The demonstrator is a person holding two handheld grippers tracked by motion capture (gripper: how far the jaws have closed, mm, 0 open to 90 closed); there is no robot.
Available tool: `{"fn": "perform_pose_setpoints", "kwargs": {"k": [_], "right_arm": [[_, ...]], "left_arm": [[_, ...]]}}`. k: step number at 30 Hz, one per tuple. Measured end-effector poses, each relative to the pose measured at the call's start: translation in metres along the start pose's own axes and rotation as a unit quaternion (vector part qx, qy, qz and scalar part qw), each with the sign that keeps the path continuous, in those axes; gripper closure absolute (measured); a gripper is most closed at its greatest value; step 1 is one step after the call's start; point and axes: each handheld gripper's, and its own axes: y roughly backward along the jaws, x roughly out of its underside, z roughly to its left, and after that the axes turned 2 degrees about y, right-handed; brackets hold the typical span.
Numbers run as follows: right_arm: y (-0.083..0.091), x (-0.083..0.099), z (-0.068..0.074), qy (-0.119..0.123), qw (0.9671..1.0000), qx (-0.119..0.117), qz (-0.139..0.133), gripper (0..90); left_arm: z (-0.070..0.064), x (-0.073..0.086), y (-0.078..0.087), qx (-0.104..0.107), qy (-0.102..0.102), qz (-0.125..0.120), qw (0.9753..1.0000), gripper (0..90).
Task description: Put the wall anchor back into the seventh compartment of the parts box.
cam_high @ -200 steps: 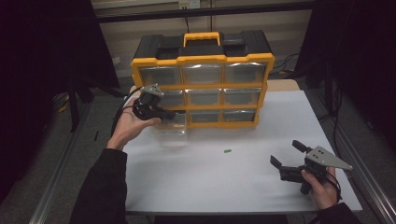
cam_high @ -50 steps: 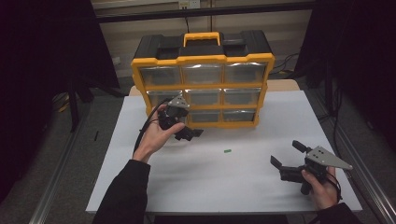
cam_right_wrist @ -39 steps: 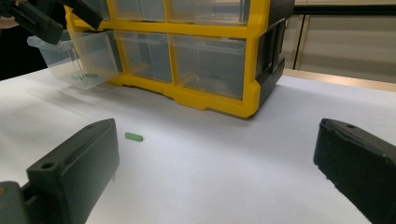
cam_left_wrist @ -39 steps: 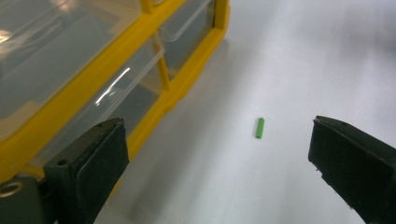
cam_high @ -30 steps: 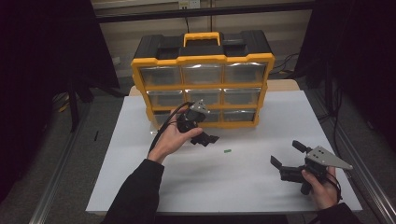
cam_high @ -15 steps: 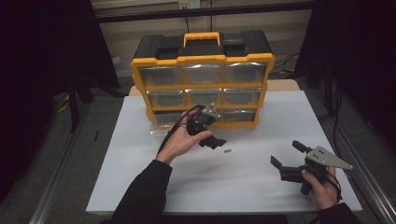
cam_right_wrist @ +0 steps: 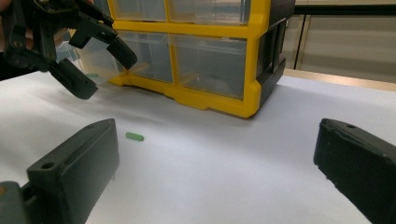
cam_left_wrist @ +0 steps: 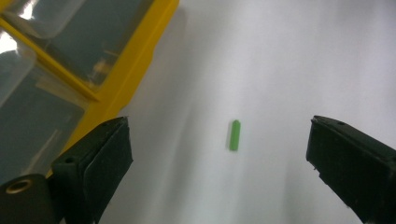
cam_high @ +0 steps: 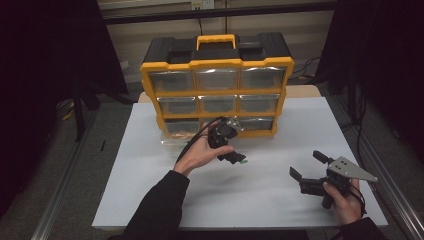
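Note:
A small green peg [cam_high: 243, 161] lies on the white table [cam_high: 150, 200] in front of the yellow-and-black drawer organizer [cam_high: 217, 65]. My left gripper [cam_high: 234, 154] hovers right over the peg, open. In the left gripper view the peg [cam_left_wrist: 234, 135] lies on the table between the wide-apart jaws of the left gripper [cam_left_wrist: 217, 123], a little right of centre. My right gripper [cam_high: 306, 165] is held open near the table's front right, with nothing between its jaws. In the right gripper view, the peg [cam_right_wrist: 134, 136] lies below the left gripper [cam_right_wrist: 109, 77].
The organizer's bottom-left clear drawer [cam_high: 175, 139] is pulled out a little toward me. The organizer [cam_right_wrist: 210, 98] stands across the back of the table. White tabletop stretches between the two grippers [cam_high: 270, 190]. Dark floor and cables surround the table.
My left gripper has moved from the organizer's left drawers to the right and toward me, ending above the green peg. The right gripper has stayed still.

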Motion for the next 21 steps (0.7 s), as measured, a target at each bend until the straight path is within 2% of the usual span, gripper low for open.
{"fn": "perform_pose_setpoints", "kwargs": {"k": [4,5,7,11,13,14,18,19,21], "right_arm": [[0.000,0.000,0.000,0.001,1.0000,0.000,0.000,0.0],[0.000,0.000,0.000,0.001,1.0000,0.000,0.000,0.0],[0.000,0.000,0.000,0.000,1.0000,0.001,0.000,0.0],[0.000,0.000,0.000,0.001,1.0000,0.001,0.000,0.0],[0.000,0.000,0.000,0.002,1.0000,0.001,0.000,0.0],[0.000,0.000,0.000,0.002,1.0000,0.001,0.001,0.0],[0.000,0.000,0.000,0.002,1.0000,0.000,0.001,0.0],[0.000,0.000,0.000,0.002,1.0000,0.000,0.001,0.0],[0.000,0.000,0.000,0.002,1.0000,0.000,0.001,0.0]], "left_arm": [[0.000,0.001,-0.005,0.005,-0.010,0.024,0.9996,6.8],[-0.001,0.001,-0.007,0.006,-0.003,0.027,0.9996,6.8],[-0.001,0.001,-0.009,0.009,-0.004,0.032,0.9994,6.8],[-0.001,-0.001,-0.013,0.012,-0.012,0.055,0.9983,11.4],[-0.002,-0.001,-0.016,0.014,-0.005,0.057,0.9983,11.7],[0.000,-0.002,-0.018,0.015,-0.009,0.060,0.9981,12.3],[-0.001,-0.003,-0.024,0.019,-0.004,0.080,0.9966,16.7],[-0.001,-0.003,-0.026,0.019,-0.005,0.076,0.9969,18.3],[0.000,-0.004,-0.028,0.026,-0.011,0.091,0.9955,21.3]]}}
